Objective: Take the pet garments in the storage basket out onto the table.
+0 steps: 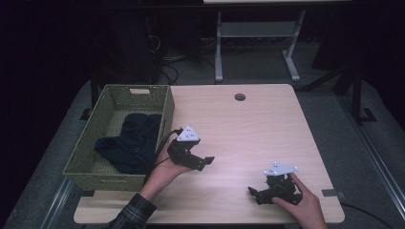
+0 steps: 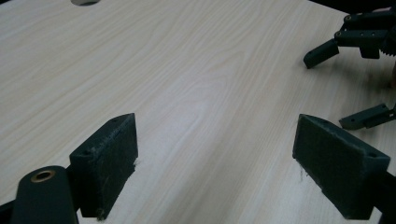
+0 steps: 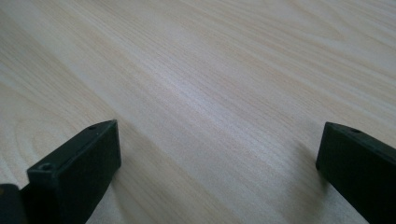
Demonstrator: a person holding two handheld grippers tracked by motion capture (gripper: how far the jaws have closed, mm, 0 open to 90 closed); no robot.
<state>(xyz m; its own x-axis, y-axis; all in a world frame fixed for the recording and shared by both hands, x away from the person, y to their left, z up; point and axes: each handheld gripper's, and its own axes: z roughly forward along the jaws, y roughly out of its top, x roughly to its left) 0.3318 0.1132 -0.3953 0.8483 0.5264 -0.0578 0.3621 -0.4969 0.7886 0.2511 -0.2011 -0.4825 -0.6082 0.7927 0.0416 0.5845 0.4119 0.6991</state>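
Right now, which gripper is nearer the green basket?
Left. The left gripper hovers just right of the green basket, near its front corner; the right gripper sits farther right, by the table's front edge.

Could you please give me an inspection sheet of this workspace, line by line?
Surface: light wood table, with a round hole near the far edge.
Job's things: dark cloth lying bunched inside the green woven basket at the table's left side.
Clutter: nothing seen on the tabletop.
Grippers: left tongs open, beside the basket, holding nothing; right tongs open, near the front right, holding nothing.
Cables: a black cable runs from the left tongs along the basket; more cables lie on the floor behind.
Surroundings: dark room, grey floor, legs of another table behind.
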